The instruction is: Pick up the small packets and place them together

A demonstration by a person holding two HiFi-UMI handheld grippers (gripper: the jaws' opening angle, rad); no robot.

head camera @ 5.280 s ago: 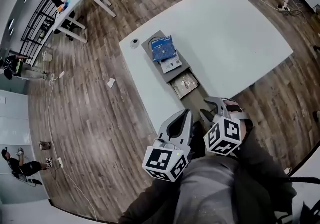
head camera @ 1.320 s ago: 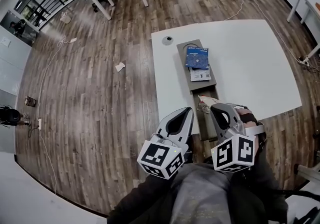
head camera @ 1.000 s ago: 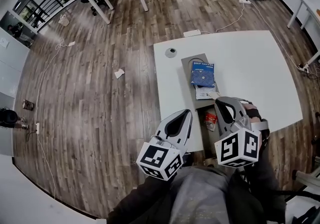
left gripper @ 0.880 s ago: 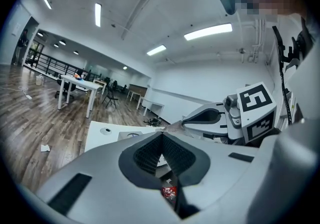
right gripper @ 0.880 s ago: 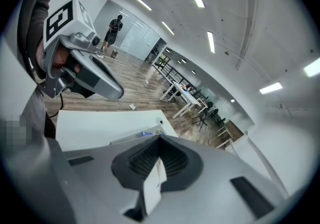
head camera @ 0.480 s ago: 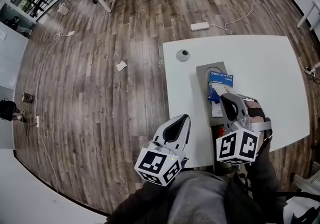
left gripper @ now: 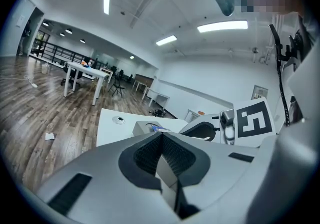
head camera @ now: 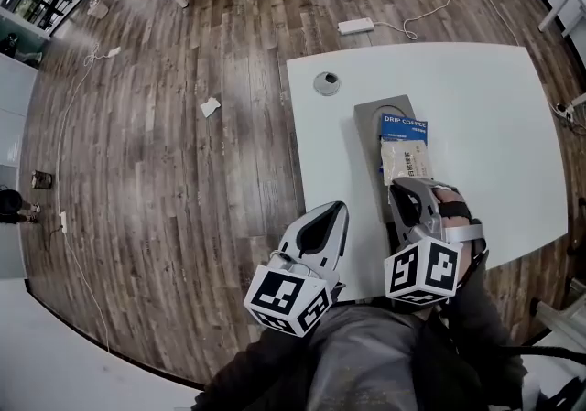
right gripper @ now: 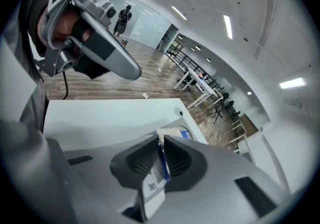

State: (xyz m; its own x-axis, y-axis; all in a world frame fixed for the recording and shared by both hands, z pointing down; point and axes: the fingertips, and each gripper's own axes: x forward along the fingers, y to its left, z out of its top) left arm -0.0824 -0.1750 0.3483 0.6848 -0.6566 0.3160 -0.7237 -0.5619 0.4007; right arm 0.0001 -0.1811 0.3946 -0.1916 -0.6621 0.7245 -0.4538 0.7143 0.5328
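A grey tray (head camera: pixel 368 122) lies on the white table (head camera: pixel 476 107), and a blue drip-coffee packet (head camera: pixel 404 128) rests on it. My right gripper (head camera: pixel 408 188) is shut on a pale packet (head camera: pixel 406 162), which sticks out from the tips and ends just short of the blue packet. In the right gripper view the packet (right gripper: pixel 158 170), with a blue edge and a barcode label, is pinched between the shut jaws of that gripper (right gripper: pixel 161 140). My left gripper (head camera: pixel 322 224) hangs at the table's near left edge; its jaws (left gripper: pixel 161 135) are shut with nothing between them.
A small round grey disc (head camera: pixel 326 82) sits near the table's far left corner. On the wooden floor lie a white power strip (head camera: pixel 355 26) with its cable and a paper scrap (head camera: pixel 210 107). More desks (left gripper: pixel 85 71) stand across the room.
The right gripper took the packet from the tray's near end and carried it toward the blue packet, sinking. The left gripper drifted and sank a little. The head view shifted.
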